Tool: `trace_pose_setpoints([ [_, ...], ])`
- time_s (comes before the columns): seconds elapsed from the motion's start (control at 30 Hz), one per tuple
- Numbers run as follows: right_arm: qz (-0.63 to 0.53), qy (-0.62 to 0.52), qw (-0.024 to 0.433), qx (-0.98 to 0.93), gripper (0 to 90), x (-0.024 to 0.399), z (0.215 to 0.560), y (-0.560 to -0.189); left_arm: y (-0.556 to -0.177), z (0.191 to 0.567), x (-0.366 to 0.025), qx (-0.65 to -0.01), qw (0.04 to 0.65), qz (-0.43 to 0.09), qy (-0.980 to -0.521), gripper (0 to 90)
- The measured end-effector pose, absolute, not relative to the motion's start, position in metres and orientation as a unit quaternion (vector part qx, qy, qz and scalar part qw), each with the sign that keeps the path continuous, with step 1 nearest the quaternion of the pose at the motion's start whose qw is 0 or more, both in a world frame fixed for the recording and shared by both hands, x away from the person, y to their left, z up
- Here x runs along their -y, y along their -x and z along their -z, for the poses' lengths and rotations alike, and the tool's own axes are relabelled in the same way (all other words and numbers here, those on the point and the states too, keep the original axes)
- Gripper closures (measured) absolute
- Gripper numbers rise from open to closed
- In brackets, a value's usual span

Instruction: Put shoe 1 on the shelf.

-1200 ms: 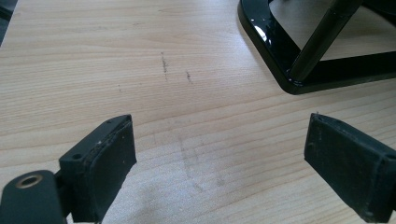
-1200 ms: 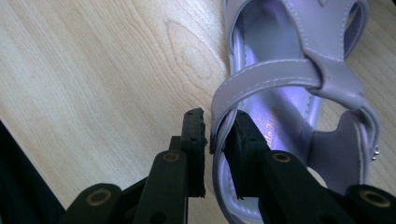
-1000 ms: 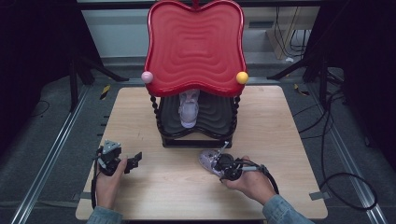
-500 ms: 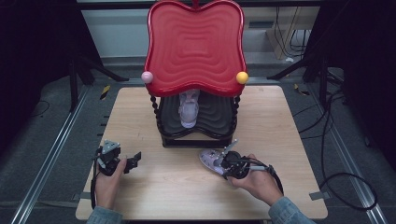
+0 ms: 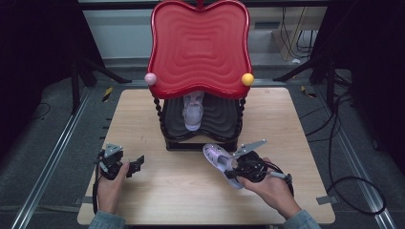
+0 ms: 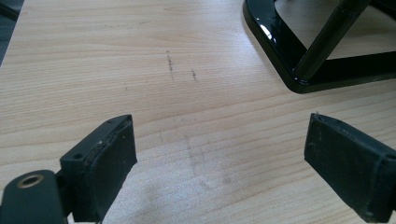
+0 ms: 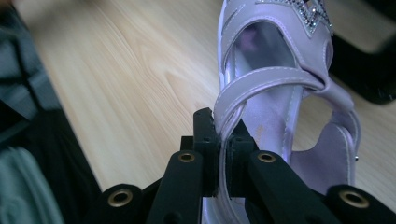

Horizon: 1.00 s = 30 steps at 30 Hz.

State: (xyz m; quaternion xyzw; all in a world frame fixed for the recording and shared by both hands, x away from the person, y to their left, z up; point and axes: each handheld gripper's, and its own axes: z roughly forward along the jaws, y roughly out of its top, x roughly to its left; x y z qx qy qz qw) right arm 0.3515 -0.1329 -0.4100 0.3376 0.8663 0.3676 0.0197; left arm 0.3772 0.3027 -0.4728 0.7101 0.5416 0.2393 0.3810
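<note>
One sandal (image 5: 193, 110) sits on the rack (image 5: 200, 138); my right claw (image 7: 223, 154) pinches the second sandal's (image 7: 280, 93) strap, left claw (image 6: 224, 168) spread idle.

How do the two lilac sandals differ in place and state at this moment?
The sandal on the rack rests on the black lower shelf under the red top, toe toward the person; the held sandal lies at an angle over the table. The first is untouched; the second has its strap clamped by the right gripper. Both look like the same pale lilac strapped kind.

left gripper (image 5: 135, 164) jaws apart, right gripper (image 7: 223, 140) jaws clamped
</note>
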Motion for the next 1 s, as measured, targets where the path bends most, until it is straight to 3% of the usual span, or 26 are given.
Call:
trace_pose_setpoints([
  [0.73, -0.456, -0.336, 0.022, -0.823, 86.6, 0.138, 0.385, -0.352, -0.377, 0.473, -0.303, -0.542, 0.381, -0.241, -0.709, 8.3],
  [1.0, -0.491, -0.346, 0.043, -0.799, 86.6, 0.135, 0.372, -0.358, -0.377, 0.473, -0.304, -0.543, 0.381, -0.241, -0.709, 8.3],
])
